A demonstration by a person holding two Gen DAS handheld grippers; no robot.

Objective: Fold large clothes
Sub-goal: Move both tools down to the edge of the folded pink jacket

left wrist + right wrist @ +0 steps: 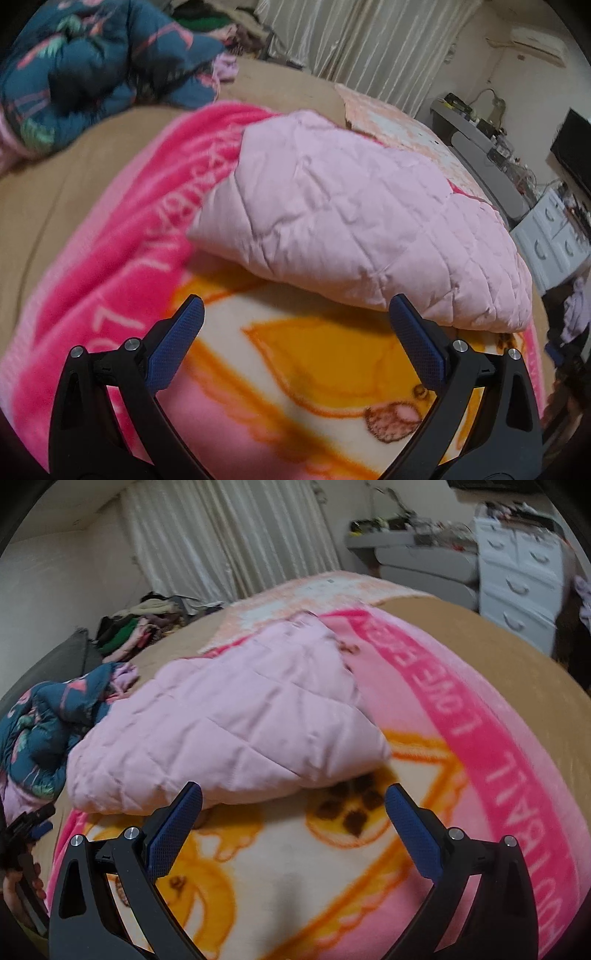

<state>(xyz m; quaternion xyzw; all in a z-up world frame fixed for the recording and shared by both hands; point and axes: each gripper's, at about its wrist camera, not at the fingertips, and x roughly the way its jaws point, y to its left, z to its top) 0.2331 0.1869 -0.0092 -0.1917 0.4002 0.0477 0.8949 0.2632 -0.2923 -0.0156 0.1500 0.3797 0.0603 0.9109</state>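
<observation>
A pale pink quilted garment (351, 221) lies folded on a pink, white and orange cartoon blanket (295, 369) spread over the bed. My left gripper (295, 314) is open and empty, hovering just short of the garment's near edge. In the right wrist view the same pink garment (236, 720) lies on the blanket (332, 878). My right gripper (293, 794) is open and empty, close above the blanket at the garment's near edge. The left gripper (26, 830) shows at that view's left edge, held in a hand.
A dark teal patterned quilted garment (92, 70) lies bunched at the far left of the tan bed sheet (44, 177); it also shows in the right view (48, 720). A clothes pile (144, 624), curtains (229, 535), a grey desk (413, 554) and white drawers (521, 576) stand beyond.
</observation>
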